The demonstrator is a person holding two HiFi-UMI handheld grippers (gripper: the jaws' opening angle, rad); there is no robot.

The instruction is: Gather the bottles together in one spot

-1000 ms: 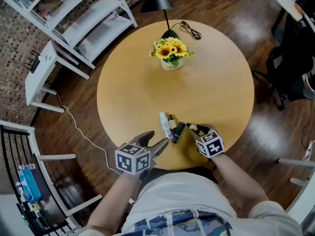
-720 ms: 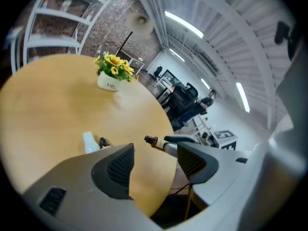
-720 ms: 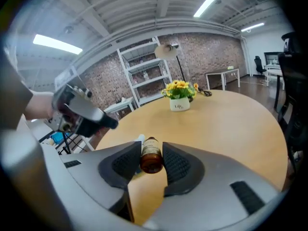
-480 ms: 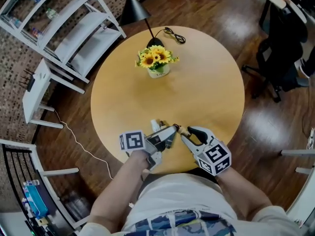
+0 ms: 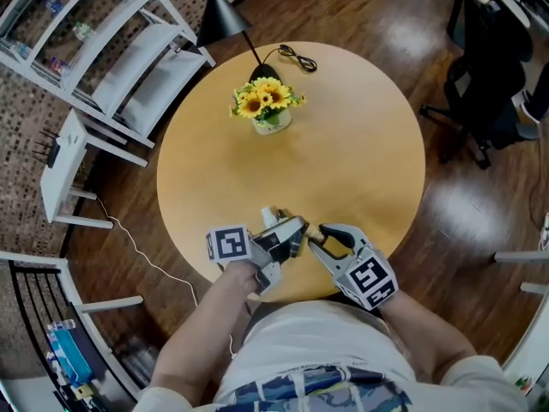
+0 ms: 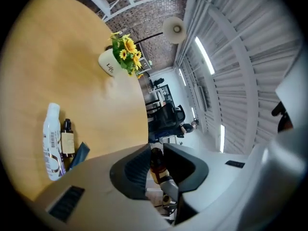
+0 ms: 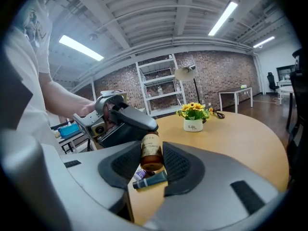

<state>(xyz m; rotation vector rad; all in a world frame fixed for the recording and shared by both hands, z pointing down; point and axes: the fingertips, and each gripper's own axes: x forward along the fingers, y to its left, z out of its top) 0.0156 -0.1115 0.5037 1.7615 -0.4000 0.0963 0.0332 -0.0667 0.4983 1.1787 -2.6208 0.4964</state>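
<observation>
Amber-brown and cylindrical, with a pale printed label, the amber bottle [image 7: 151,150] is sitting between the ribbed dark pads of the right gripper [image 7: 151,163], whose jaws are clamping its two sides. The left gripper [image 6: 155,163] is meeting it from the opposite side. Its smooth, curved dark jaws are standing close together on the upper end of the same bottle, so both grippers are holding one thing, just above the near edge of the round, matte wooden table [image 5: 360,144].

The right gripper view is showing the left jaws as a single black wedge over the bottle's cap, with a bare hand and forearm behind them. It is also showing a slim dark tube [image 7: 150,178] lying flat on the wood just below the bottle.

The left gripper view alone is giving the rest of the group clearly. A glossy white bottle [image 6: 51,141] with a barcode is lying on its side, a small brown bottle [image 6: 67,139] with a black cap is lying right beside it, and the tube's flat end is just next to that.

From the head view, the two grippers are pointing tip to tip at the table's near rim, the held bottle being too small to make out there. A white pot of sunflowers [image 5: 266,110] is standing well apart on the far half.
</observation>
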